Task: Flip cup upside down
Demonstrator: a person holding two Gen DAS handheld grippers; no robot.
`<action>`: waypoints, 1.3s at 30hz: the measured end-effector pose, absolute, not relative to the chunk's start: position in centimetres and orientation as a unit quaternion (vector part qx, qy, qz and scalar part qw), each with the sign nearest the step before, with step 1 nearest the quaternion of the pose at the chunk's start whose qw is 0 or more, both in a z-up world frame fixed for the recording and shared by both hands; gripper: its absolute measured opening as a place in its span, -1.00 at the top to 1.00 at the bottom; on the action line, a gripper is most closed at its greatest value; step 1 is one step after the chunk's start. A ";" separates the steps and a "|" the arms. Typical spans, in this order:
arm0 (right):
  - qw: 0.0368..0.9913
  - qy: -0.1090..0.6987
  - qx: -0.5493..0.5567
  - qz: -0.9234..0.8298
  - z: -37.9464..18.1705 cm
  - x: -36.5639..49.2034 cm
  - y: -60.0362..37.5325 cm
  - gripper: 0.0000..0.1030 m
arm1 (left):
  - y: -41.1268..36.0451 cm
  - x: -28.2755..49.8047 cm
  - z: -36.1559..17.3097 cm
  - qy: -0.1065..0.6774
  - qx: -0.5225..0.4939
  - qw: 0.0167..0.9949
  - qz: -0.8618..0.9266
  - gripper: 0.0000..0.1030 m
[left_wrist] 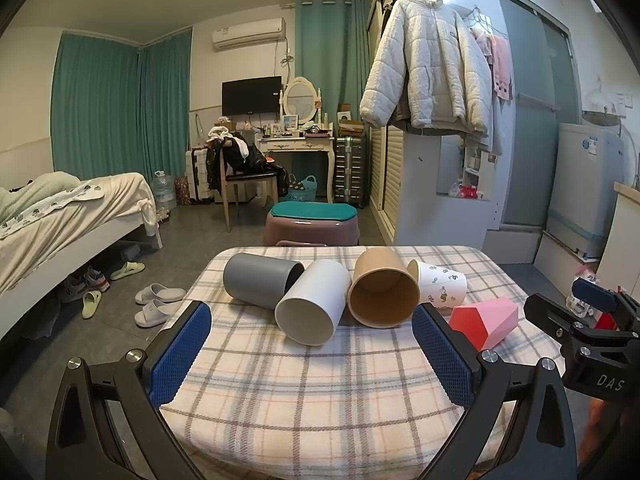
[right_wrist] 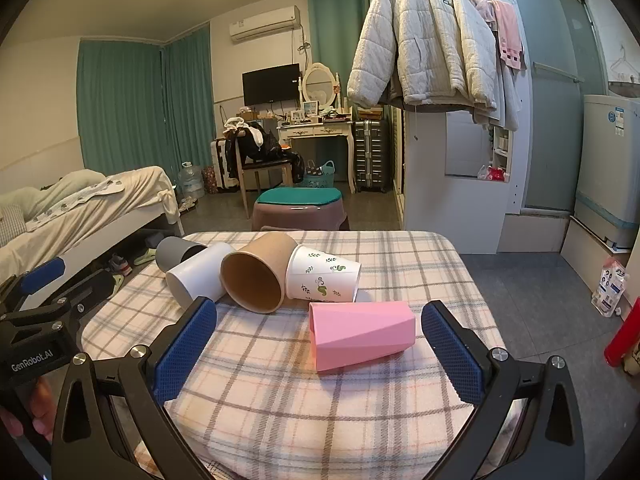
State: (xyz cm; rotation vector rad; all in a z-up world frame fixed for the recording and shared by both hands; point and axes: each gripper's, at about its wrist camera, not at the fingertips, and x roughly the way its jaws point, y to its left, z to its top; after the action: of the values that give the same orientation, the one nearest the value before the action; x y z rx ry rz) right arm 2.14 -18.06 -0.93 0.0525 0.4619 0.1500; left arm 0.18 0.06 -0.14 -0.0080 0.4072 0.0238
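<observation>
Several cups lie on their sides on the plaid table (left_wrist: 320, 380): a grey cup (left_wrist: 258, 280), a white cup (left_wrist: 314, 306), a brown paper cup (left_wrist: 382, 290), a white cup with leaf print (left_wrist: 442, 282) and a pink faceted cup (left_wrist: 486, 320). In the right wrist view they show as grey (right_wrist: 174, 254), white (right_wrist: 198, 276), brown (right_wrist: 256, 276), leaf print (right_wrist: 324, 274) and pink (right_wrist: 360, 334). My left gripper (left_wrist: 312, 340) is open and empty, in front of the white cup. My right gripper (right_wrist: 320, 332) is open, its fingers either side of the pink cup, short of it.
A purple stool with a teal cushion (left_wrist: 312, 222) stands beyond the table. A bed (left_wrist: 72, 216) is at the left with slippers (left_wrist: 154, 300) on the floor. A wardrobe with a hanging white jacket (left_wrist: 432, 64) and a washing machine (left_wrist: 584, 192) stand at the right.
</observation>
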 end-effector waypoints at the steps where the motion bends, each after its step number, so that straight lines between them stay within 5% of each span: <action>1: 0.970 0.229 0.026 0.074 -0.9 2.1 -18.1 -1.00 | 0.1 0.2 -0.1 0.203 -0.004 0.979 0.012 -1.00; 39: 0.969 0.236 0.025 0.075 -1.5 2.4 -18.0 -1.00 | 0.1 0.2 -0.2 0.202 -0.006 0.979 0.007 -1.00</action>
State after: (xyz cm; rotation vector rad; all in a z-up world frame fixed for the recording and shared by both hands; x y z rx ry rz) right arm 2.43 -18.00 -1.46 0.0504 0.4760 0.1520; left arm 0.21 0.15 -0.17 -0.0116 0.4077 0.0136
